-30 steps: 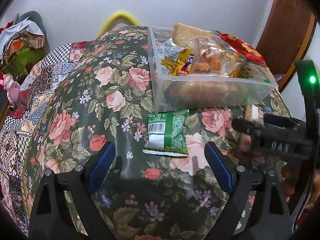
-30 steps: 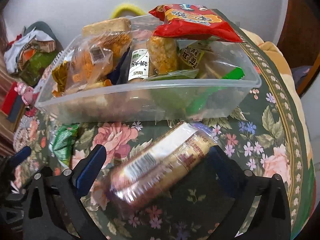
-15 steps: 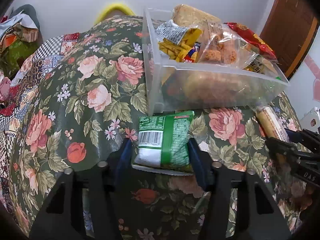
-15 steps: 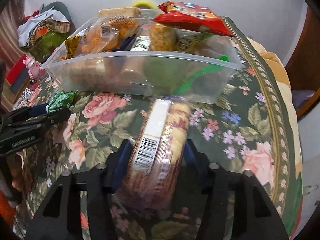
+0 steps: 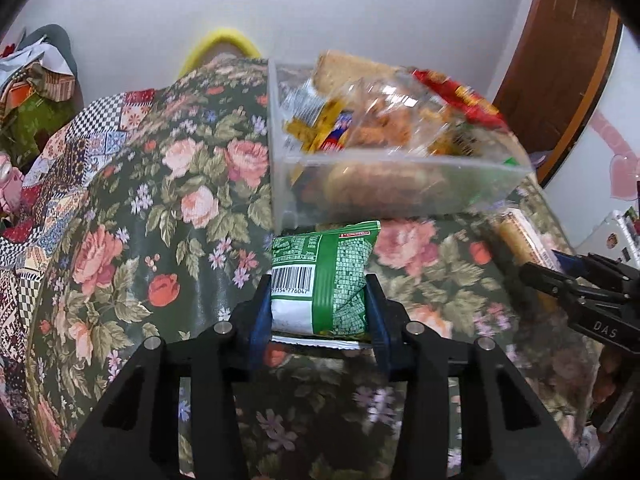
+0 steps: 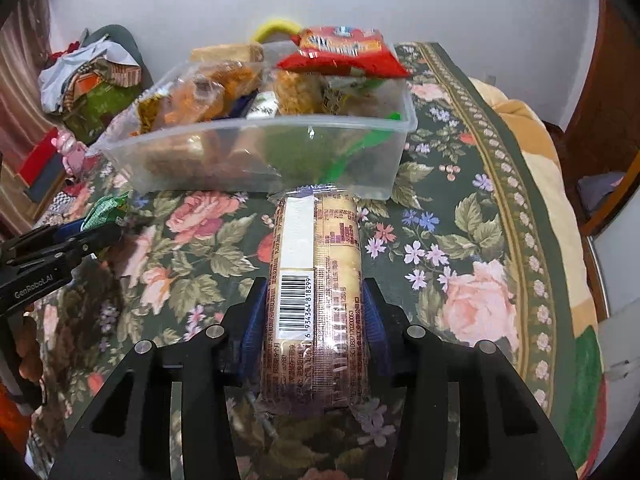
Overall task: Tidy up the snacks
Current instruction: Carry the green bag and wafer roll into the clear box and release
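Note:
A green snack packet (image 5: 326, 280) with a barcode lies on the floral tablecloth just in front of the clear plastic tub (image 5: 400, 196). My left gripper (image 5: 318, 312) is shut on its near end, blue pads pressing both sides. In the right wrist view a long biscuit roll (image 6: 316, 292) in clear wrap points toward the tub (image 6: 256, 156); my right gripper (image 6: 314, 320) is shut on its near half. The tub is piled with snacks, a red bag (image 6: 344, 50) on top. Each view shows the other gripper at its edge: the right gripper (image 5: 560, 280), the left gripper (image 6: 88, 236).
The floral tablecloth (image 6: 460, 240) covers the table, which drops off at the right edge to a beige cushion (image 6: 528, 128). A patchwork cloth (image 5: 60, 184) and a heap of clothes (image 6: 92, 80) lie to the left. A yellow chair back (image 5: 220, 46) rises behind the table.
Both grippers went from wide open to shut: the left onto the green packet, the right onto the biscuit roll, which now lies straight along the fingers. Both views have shifted slightly.

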`<state>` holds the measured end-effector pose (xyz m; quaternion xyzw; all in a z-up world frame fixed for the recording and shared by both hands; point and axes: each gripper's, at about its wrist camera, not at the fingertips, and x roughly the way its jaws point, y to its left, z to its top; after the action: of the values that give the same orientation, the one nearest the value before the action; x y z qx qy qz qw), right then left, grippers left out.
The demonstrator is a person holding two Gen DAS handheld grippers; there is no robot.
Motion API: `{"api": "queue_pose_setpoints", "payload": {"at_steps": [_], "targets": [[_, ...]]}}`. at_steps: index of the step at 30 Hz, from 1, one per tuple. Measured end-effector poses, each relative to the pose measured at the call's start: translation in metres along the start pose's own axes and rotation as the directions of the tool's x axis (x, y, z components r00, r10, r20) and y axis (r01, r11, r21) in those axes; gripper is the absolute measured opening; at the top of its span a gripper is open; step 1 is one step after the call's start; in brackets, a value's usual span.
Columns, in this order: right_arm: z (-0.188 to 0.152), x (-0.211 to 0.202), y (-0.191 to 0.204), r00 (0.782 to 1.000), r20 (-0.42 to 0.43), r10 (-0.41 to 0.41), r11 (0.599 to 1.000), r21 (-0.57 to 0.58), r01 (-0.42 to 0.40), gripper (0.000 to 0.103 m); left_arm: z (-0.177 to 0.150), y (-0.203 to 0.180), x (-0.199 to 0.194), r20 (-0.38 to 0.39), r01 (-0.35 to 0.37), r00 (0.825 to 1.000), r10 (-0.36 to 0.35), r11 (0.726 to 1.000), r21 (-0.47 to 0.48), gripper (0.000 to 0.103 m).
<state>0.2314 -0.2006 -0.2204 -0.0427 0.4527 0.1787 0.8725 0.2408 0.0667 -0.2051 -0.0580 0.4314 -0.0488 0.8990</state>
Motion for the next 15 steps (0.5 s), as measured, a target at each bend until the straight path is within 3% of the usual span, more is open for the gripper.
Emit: {"api": "queue_pose_setpoints", "payload": {"at_steps": [15], "targets": [[0.047,-0.042,0.008,0.982,0.174,0.071,0.997,-0.006,-0.071,0.043,0.055,-0.023,-0.046,0.148,0.034,0.988,-0.037,0.999,0.022,0.043]]}}
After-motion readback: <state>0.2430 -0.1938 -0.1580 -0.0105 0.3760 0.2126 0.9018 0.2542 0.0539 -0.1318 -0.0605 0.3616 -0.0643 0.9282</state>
